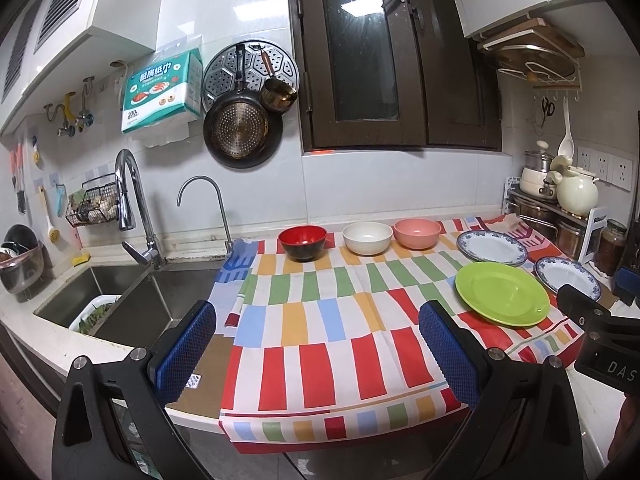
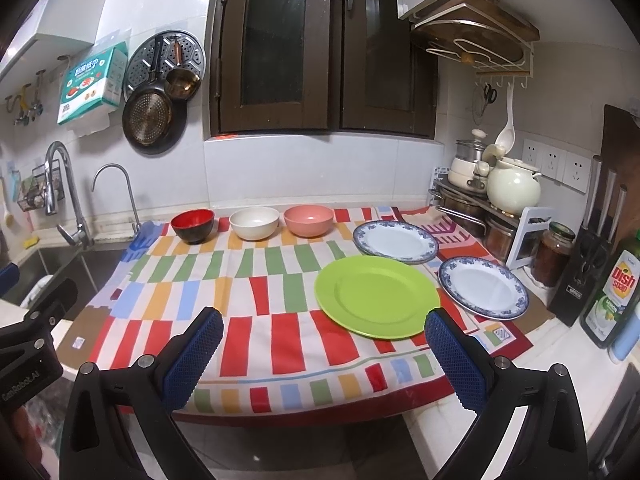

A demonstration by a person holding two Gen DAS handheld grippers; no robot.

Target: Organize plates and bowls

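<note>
Three bowls and three plates sit on your counter (image 2: 532, 350).

Red bowl (image 2: 193, 225), white bowl (image 2: 254, 222) and pink bowl (image 2: 308, 220) line the back edge; green plate (image 2: 376, 297) and two blue-rimmed plates (image 2: 395, 241) (image 2: 483, 286) sit right. Your left tongs (image 1: 316, 346) and right tongs (image 2: 324, 354) gape wide, holding nothing.

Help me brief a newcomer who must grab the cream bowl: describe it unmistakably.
On the striped cloth below the dark window, three bowls line the back edge. The cream bowl is the middle one, between the red-and-black bowl and the pink bowl.
</note>
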